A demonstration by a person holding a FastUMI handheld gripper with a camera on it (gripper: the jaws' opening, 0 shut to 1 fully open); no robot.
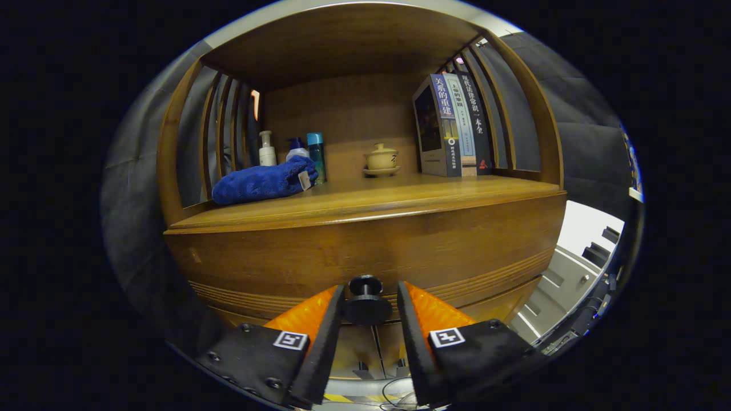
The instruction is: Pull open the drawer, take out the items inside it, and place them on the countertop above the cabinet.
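Note:
The wooden cabinet's drawer front (365, 251) fills the space just ahead of me and looks closed, so its contents are hidden. Its round black knob (365, 301) sits between my two fingers. My gripper (369, 292) is shut on the knob, with the black pads close against both sides and the orange fingers (305, 314) flanking it. The wooden countertop (411, 197) runs above the drawer, beyond the fingers.
On the countertop a folded blue towel (262, 181) lies at the left, with a white pump bottle (266, 149) and a teal bottle (316, 155) behind it. A lidded tea cup on a saucer (381, 158) stands mid-back, and upright books (454, 125) at the right. Slatted side walls enclose the shelf.

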